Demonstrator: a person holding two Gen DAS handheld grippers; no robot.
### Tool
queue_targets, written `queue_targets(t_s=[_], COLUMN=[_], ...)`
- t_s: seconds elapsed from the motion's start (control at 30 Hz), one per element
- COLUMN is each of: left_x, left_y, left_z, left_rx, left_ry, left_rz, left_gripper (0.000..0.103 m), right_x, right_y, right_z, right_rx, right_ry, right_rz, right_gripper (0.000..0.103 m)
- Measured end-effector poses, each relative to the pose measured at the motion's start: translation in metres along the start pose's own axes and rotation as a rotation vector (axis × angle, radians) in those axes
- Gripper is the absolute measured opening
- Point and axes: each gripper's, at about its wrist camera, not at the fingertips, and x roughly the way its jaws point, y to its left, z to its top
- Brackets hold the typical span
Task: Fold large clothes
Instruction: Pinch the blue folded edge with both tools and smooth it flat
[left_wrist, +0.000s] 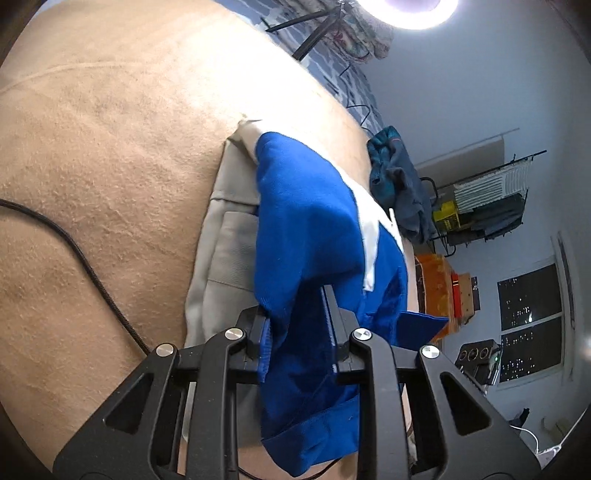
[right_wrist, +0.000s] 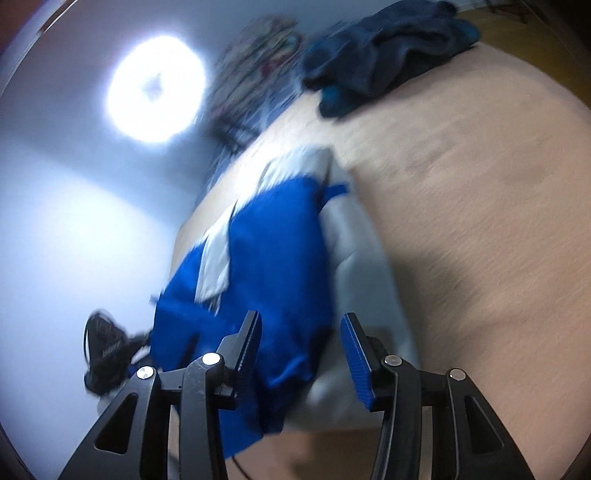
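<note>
A bright blue garment (left_wrist: 303, 221) with a white stripe lies draped over a folded pale grey garment (left_wrist: 221, 236) on the tan blanket (left_wrist: 110, 147). My left gripper (left_wrist: 297, 314) is shut on a bunched edge of the blue cloth, whose ribbed hem hangs below the fingers. The right wrist view is blurred. In it the blue garment (right_wrist: 266, 258) passes between the fingers of my right gripper (right_wrist: 301, 328), which stands open. Its left pad is against the cloth and its right pad is apart from it, over the grey garment (right_wrist: 354, 266).
A pile of dark teal clothes (left_wrist: 399, 184) (right_wrist: 384, 62) sits at the blanket's far edge. A black cable (left_wrist: 74, 251) crosses the blanket on the left. A bright ring light (right_wrist: 155, 88), a wire rack (left_wrist: 487, 206) and a dark window (left_wrist: 532, 317) stand beyond the bed.
</note>
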Motion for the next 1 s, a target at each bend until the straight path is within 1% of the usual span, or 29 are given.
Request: queue_targets(t_s=[0.07, 0.17, 0.27, 0.3, 0.33, 0.37, 0.4, 0.43, 0.47, 0.5, 0.53, 0.6, 0.67, 0.7, 0.73, 0.77, 0.83, 0.9, 1.0], left_x=[0.003, 0.004, 0.005, 0.005, 0.005, 0.005, 0.003, 0.001, -0.002, -0.006, -0.011, -0.025, -0.038, -0.044, -0.045, -0.042, -0.027, -0.011, 0.004], left_y=[0.005, 0.011, 0.008, 0.006, 0.004, 0.001, -0.001, -0.003, -0.006, -0.009, -0.013, -0.022, -0.028, -0.029, -0.028, -0.024, -0.011, 0.001, 0.003], left_z=[0.002, 0.002, 0.002, 0.003, 0.002, 0.002, 0.001, 0.001, 0.001, 0.001, 0.001, -0.001, -0.004, -0.009, -0.011, -0.015, -0.019, -0.023, -0.031], left_rx=[-0.023, -0.035, -0.003, 0.009, 0.017, 0.027, 0.031, 0.032, 0.032, 0.031, 0.029, 0.037, 0.056, 0.082, 0.106, 0.133, 0.147, 0.144, 0.178], left_ry=[0.003, 0.006, 0.002, 0.0, 0.0, 0.002, -0.002, -0.007, -0.012, -0.018, -0.025, -0.038, -0.043, -0.042, -0.04, -0.031, 0.008, 0.038, 0.057], left_rz=[0.006, 0.004, 0.017, 0.019, 0.017, 0.018, 0.015, 0.008, -0.004, -0.015, -0.029, -0.059, -0.076, -0.062, -0.027, 0.03, 0.112, 0.148, 0.203], left_gripper=[0.022, 0.022, 0.022, 0.019, 0.005, 0.004, 0.003, 0.002, 0.001, 0.001, 0.0, 0.0, 0.0, 0.0, 0.0, 0.0, 0.0, 0.0, 0.0], right_x=[0.009, 0.021, 0.026, 0.026, 0.026, 0.025, 0.025, 0.026, 0.026, 0.022, 0.017, 0.001, -0.015, -0.024, -0.032, -0.034, -0.032, -0.016, 0.01], right_y=[0.0, -0.01, -0.023, -0.028, -0.034, -0.04, -0.046, -0.049, -0.05, -0.047, -0.039, -0.015, 0.002, 0.008, 0.013, 0.016, 0.014, 0.004, -0.006], right_z=[-0.005, -0.007, -0.004, -0.003, -0.002, -0.001, -0.001, -0.001, 0.0, 0.0, 0.002, 0.008, 0.009, 0.008, 0.005, 0.003, -0.004, -0.008, -0.012], right_rx=[0.005, 0.057, 0.132, 0.168, 0.21, 0.242, 0.283, 0.308, 0.323, 0.311, 0.271, 0.156, 0.111, 0.1, 0.081, 0.058, -0.003, -0.008, -0.063], right_ry=[0.024, 0.047, 0.055, 0.051, 0.045, 0.042, 0.041, 0.046, 0.05, 0.042, 0.031, 0.001, -0.02, -0.027, -0.03, -0.03, -0.007, 0.032, 0.069], right_rz=[-0.008, -0.008, 0.045, 0.074, 0.109, 0.135, 0.169, 0.198, 0.22, 0.208, 0.187, 0.138, 0.146, 0.159, 0.164, 0.15, 0.067, -0.008, -0.139], right_gripper=[0.048, 0.047, 0.047, 0.046, 0.042, 0.029, 0.02, 0.006, 0.002, 0.002, 0.001, 0.0, 0.0, 0.0, 0.0, 0.0, 0.0, 0.0, 0.0])
